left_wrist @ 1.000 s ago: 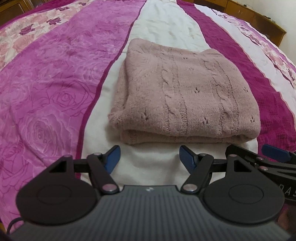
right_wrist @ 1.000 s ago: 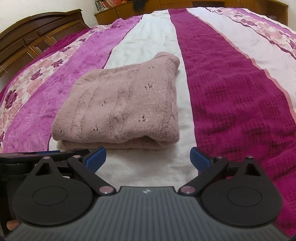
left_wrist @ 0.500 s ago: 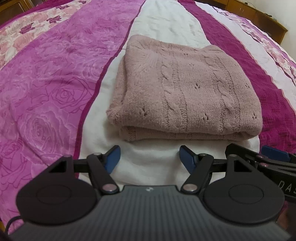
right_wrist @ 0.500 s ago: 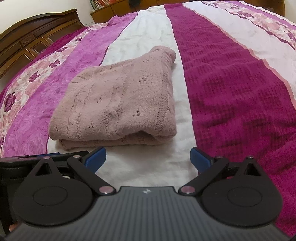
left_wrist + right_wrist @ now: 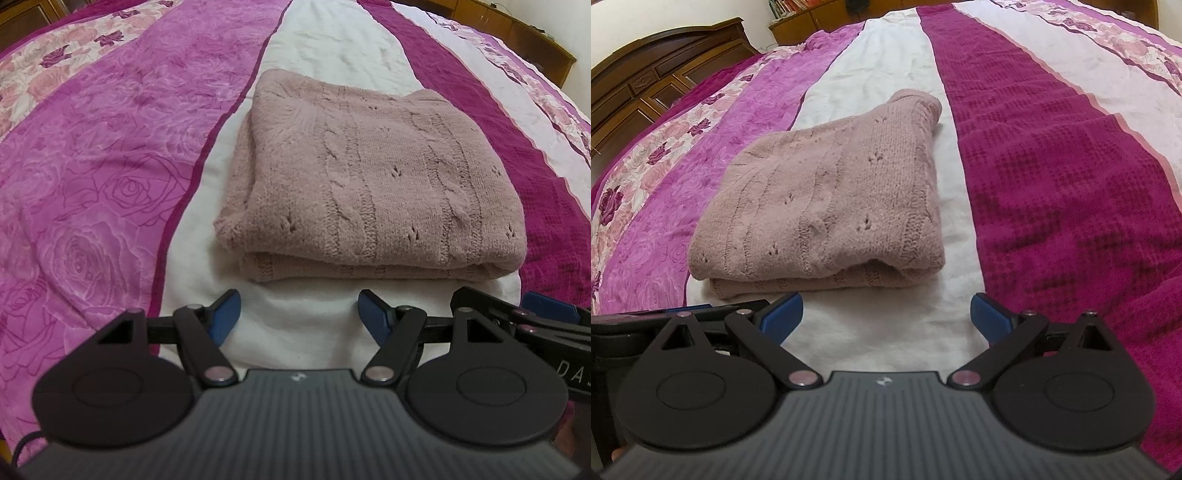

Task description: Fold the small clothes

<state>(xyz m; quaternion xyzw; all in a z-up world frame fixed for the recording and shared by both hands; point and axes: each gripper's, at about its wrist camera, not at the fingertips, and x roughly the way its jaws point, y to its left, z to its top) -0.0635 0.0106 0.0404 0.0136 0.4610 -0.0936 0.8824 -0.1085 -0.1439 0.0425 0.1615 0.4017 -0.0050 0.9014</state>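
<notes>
Since your left gripper (image 5: 298, 317) and right gripper (image 5: 886, 319) both hang released and empty just short of the folded pink cable-knit sweater (image 5: 373, 173) on the bedspread's white stripe (image 5: 295, 325), a careless nudge risks unfolding its loose top layer.

a bedspread (image 5: 110, 155) covered the bed across both frames, striped lengthwise in white, dark magenta waffle weave, pink rose print and a pale floral band. in the right wrist view a dark carved wooden headboard (image 5: 657, 85) filled the upper left, and a low wooden cabinet (image 5: 812, 18) with books on it stood at the top centre. in the left wrist view wooden furniture (image 5: 517, 29) edged the upper right corner.
</notes>
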